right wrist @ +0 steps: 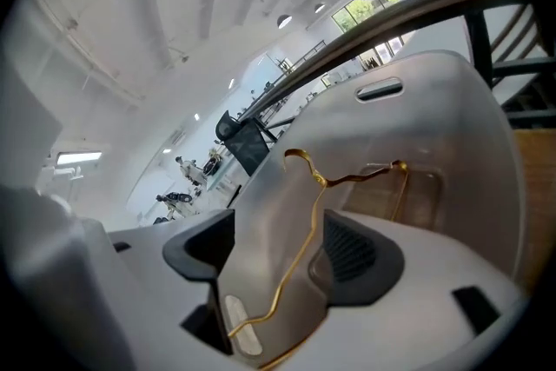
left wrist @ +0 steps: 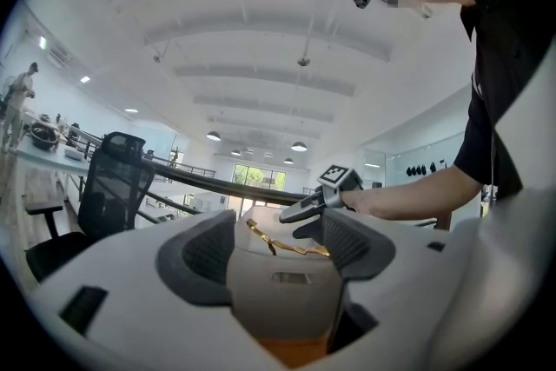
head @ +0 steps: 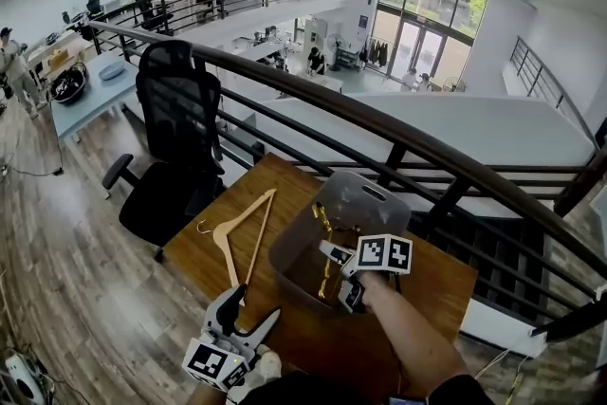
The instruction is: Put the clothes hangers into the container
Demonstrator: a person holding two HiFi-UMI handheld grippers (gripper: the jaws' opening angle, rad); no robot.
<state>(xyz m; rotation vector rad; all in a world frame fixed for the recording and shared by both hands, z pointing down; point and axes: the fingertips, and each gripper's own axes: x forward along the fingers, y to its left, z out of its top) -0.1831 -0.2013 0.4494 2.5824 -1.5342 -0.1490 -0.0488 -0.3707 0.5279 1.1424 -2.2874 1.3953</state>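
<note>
Right gripper view: the right gripper (right wrist: pixel 276 249) stands wide open, and the gold wire hanger (right wrist: pixel 306 248) runs loosely between its pads, touched by neither, down into the gray container (right wrist: pixel 434 91). In the head view, a wooden hanger (head: pixel 248 211) lies on the counter (head: pixel 313 337) just left of the container. The left gripper (head: pixel 248 310) is open and empty.

The container (head: pixel 294 256) is a grey, translucent plastic tub with a slot handle in its far wall. It stands upright on the bench (head: pixel 313 346). A thin gold wire hanger (head: pixel 326 247) stands tilted inside it, hook uppermost near the rim. A pale wooden hanger (head: pixel 247 214) with a small metal hook lies flat on the bench just left of the tub, its hook pointing left.
</note>
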